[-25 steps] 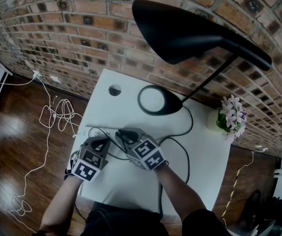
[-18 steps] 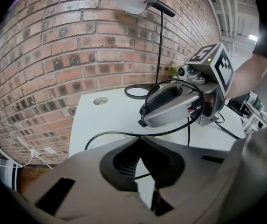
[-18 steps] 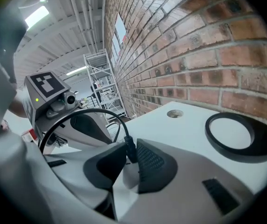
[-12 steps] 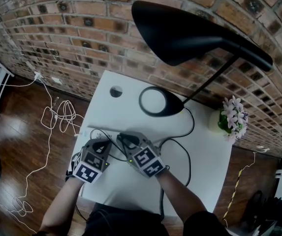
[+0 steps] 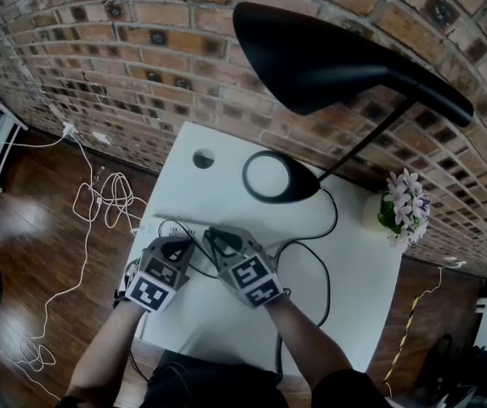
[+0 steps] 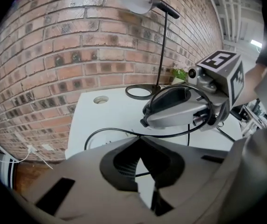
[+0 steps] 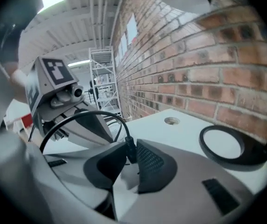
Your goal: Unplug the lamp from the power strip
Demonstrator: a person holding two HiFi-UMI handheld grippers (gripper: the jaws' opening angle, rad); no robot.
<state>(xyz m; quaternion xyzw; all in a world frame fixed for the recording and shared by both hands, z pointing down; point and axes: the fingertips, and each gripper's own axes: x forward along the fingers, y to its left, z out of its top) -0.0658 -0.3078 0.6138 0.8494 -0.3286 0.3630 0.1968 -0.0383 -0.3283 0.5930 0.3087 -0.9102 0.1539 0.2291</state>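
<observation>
A white tabletop stands against a brick wall. On it are the lamp's round black base with a thin stem rising to a broad black shade, a pot of pale pink flowers at the right edge, and a round cable hole near the wall. The lamp's black cable runs from the base in loose loops across the tabletop to the two claws, which sit close together at the near left.

The right claw is closed on the black plug. The plug stands upright between the pads, and its cable arches up and away to the left. The left claw has its tips together with nothing seen between them, and the cable passes just beyond them. A thin pale bar lies on the tabletop just past both claws; I cannot tell whether it is the power strip.

White cables trail over the dark wooden floor to the left. A metal scaffold rack stands along the wall beyond the tabletop.

Each claw's cube shows black-and-white square markers.
</observation>
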